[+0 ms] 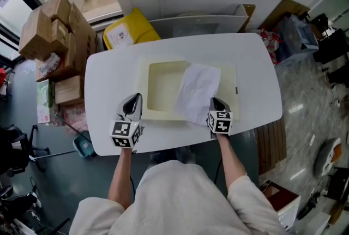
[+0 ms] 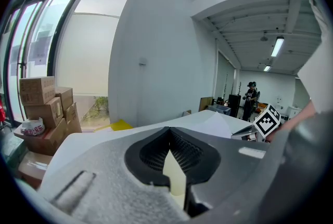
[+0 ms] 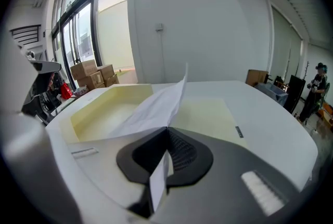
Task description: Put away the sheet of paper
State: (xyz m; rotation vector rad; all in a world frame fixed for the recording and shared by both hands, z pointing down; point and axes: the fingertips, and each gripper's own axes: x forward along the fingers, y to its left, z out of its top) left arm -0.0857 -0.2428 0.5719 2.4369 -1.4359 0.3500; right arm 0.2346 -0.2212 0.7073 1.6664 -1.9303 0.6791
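I am pinching the paper [image 1: 197, 89] by its near edge with my right gripper [image 1: 216, 103]. Its jaws are pressing together on the sheet, and a strip of it is sticking out toward me between them. From the grip the creased white sheet is stretching away to the far left, over the cream tray [image 1: 143, 86]. It is covering the right wall of the tray's sunken well and part of the flat section to the right of it. In the right gripper view its far corner is standing up in the air rather than lying flat.

My left gripper [image 1: 132, 102] is sitting at the near left corner of the tray. Its jaws are closing on a thin cream edge that I take to be the tray's rim.

The tray is lying in the middle of the white table [image 1: 109, 76]. Cardboard boxes [image 1: 49, 32] are standing on the floor off the far left corner, and a yellow bin [image 1: 128, 29] is sitting just beyond the far edge.
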